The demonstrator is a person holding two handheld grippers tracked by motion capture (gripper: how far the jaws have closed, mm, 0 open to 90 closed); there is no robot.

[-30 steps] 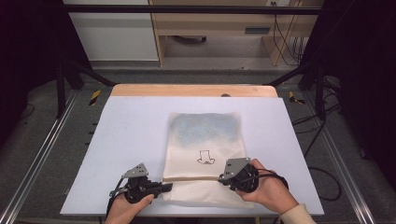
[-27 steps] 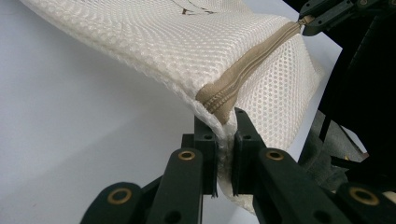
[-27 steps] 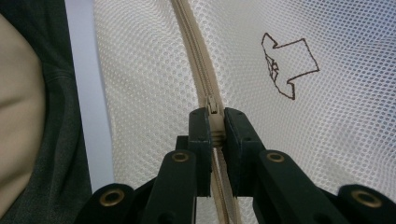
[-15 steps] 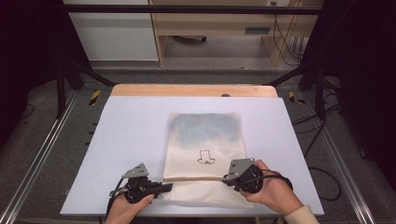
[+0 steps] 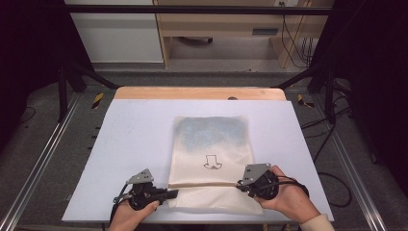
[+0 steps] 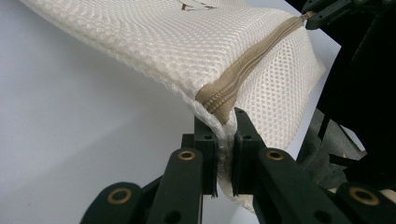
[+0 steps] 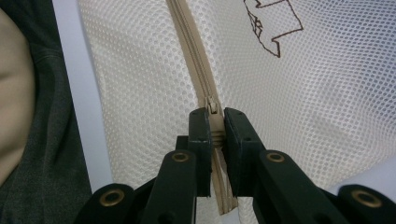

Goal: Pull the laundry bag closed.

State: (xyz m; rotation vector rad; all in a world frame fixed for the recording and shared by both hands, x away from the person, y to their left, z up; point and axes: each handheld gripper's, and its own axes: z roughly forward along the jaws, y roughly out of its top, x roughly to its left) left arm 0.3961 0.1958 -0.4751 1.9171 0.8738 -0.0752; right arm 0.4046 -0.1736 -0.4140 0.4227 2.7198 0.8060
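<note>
- The worktop (image 5: 134,144) is lying pale and broad in the high view, with bare surface running from the bag toward 9 o'clock and a narrower strip toward 3 o'clock; a wooden edge strip (image 5: 199,93) is bordering it at 12 o'clock.
- The mesh bag (image 5: 211,159) is resting near the middle of the worktop, toward 6 o'clock, its long axis running from 12 to 6 o'clock. Its near end is sitting close to the worktop's 6 o'clock edge, leaving little room there.
- The high view is showing a bluish patch inside the bag toward 12 o'clock and a small dark drawing (image 5: 211,163) near its middle; the right gripper view is catching part of that drawing (image 7: 273,23) up close.
- The zipper (image 5: 204,184) is crossing the bag from 9 to 3 o'clock, near the 6 o'clock end.
- The left gripper (image 5: 171,193) is pinching the bag's 9 o'clock edge; the left gripper view is showing its jaws pressing the mesh just below the zipper's end (image 6: 219,100).
- The right gripper (image 5: 242,185) is clamping at the 3 o'clock end; the right gripper view is showing the zipper pull (image 7: 213,112) squeezed between its jaws.
</note>
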